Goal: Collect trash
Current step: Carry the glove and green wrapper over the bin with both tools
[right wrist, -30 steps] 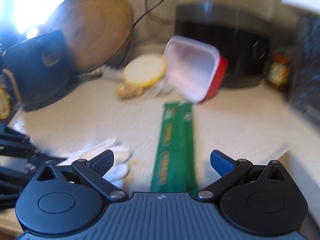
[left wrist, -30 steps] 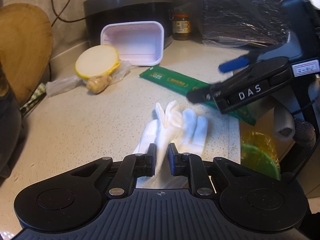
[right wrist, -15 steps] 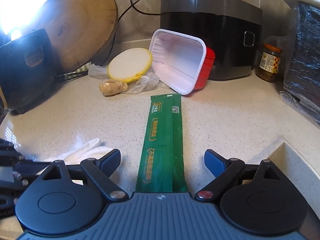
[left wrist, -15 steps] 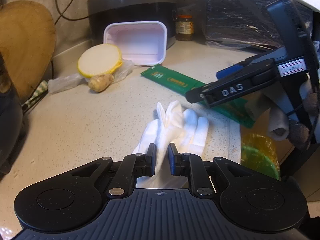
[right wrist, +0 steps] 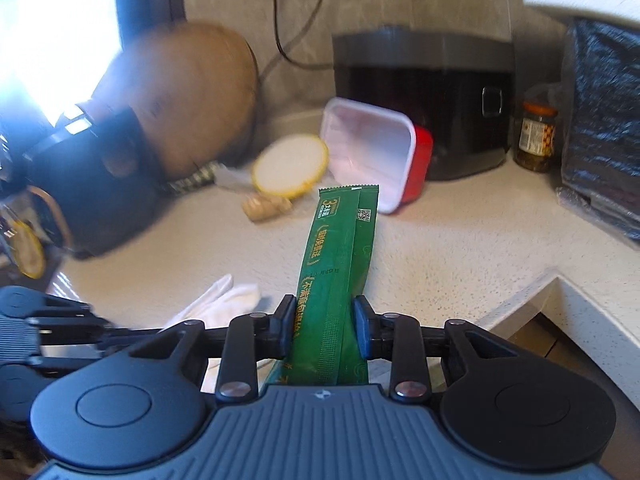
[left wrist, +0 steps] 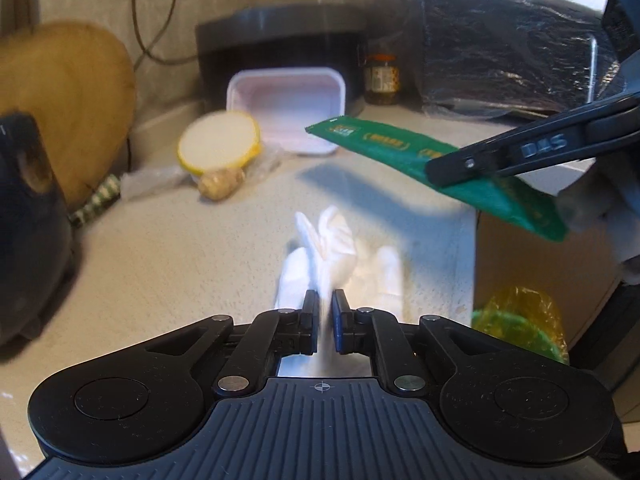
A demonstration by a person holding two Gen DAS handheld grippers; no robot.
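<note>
My right gripper (right wrist: 322, 330) is closing on the green wrapper (right wrist: 340, 264), lifted clear of the desk (right wrist: 440, 248) and pointing toward the white tray (right wrist: 368, 148). My left gripper (left wrist: 325, 322) is clenched on the white glove (left wrist: 324, 248), which lies on the desk nearer than that tray. Only the left view shows the bin (left wrist: 520, 328), below the desk edge, where I judge both belong.
</note>
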